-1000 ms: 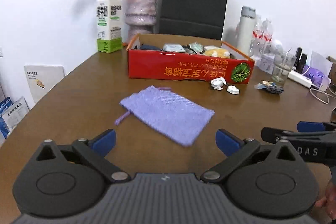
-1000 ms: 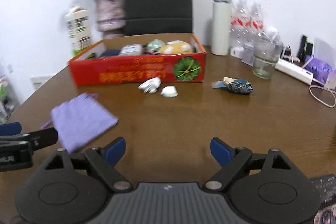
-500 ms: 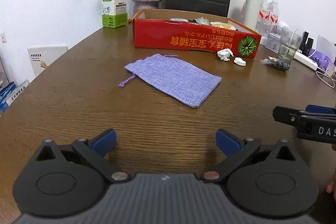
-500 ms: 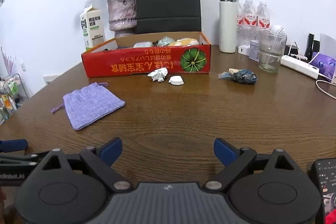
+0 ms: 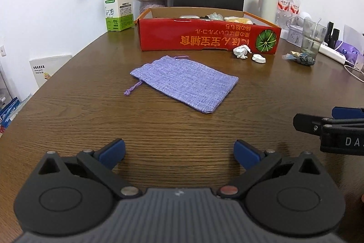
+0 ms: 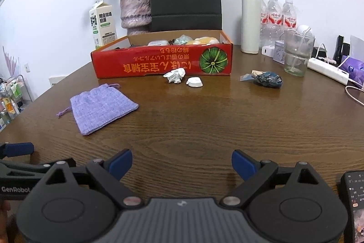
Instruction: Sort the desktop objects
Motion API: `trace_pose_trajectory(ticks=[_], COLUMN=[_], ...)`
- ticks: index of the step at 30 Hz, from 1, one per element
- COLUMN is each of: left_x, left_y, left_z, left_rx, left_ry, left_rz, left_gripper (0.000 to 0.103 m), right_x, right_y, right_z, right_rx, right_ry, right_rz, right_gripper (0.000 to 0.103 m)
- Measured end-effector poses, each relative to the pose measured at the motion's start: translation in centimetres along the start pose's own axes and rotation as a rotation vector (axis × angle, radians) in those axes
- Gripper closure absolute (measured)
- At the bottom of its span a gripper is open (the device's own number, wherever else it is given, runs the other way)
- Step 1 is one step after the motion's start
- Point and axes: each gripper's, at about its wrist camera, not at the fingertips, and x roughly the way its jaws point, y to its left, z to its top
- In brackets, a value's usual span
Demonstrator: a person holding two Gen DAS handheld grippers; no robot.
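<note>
With the left gripper (image 5: pixel 179 150) and right gripper (image 6: pixel 182 162) both spread wide and empty, the purple pouch (image 5: pixel 185 81) lies flat on the table (image 5: pixel 91 111) before the red box (image 5: pixel 209 37); limp, light cloth, probably best pinched at an edge

Pouch (image 5: pixel 185 81) on table (image 5: pixel 91 74), before box (image 5: pixel 208 38); paper wad (image 5: pixel 242 52) right of pouch.

Office: wooden meeting table (image 6: pixel 204 120), power strip (image 6: pixel 327 71), water bottles (image 6: pixel 278 15).
</note>
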Motion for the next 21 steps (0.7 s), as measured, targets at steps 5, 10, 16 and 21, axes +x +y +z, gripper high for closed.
trace_pose_trajectory(ticks=[5,10,16,21], left_x=[0.02,0.02,0.0,0.0], left_y=[0.0,-0.06,-0.2,-0.24], left_z=[-0.03,-0.05,-0.07,-0.08], left_rx=[0.0,0.0,0.001,0.0], left_ry=[0.0,-0.001,-0.001,-0.002], left_rz=[0.0,0.0,0.0,0.0], left_gripper=[0.0,0.0,0.0,0.0], right_x=[0.32,0.38,0.56,0.62], right_y=[0.32,0.54,0.38,0.46], right_z=[0.04,0.0,0.0,0.0], right_rx=[-0.021,-0.032,-0.023,-0.029], right_ry=[0.019,0.029,0.041,0.046], right_rz=[-0.016,-0.022,-0.008,-0.013], right_gripper=[0.009,0.009,0.009,0.009])
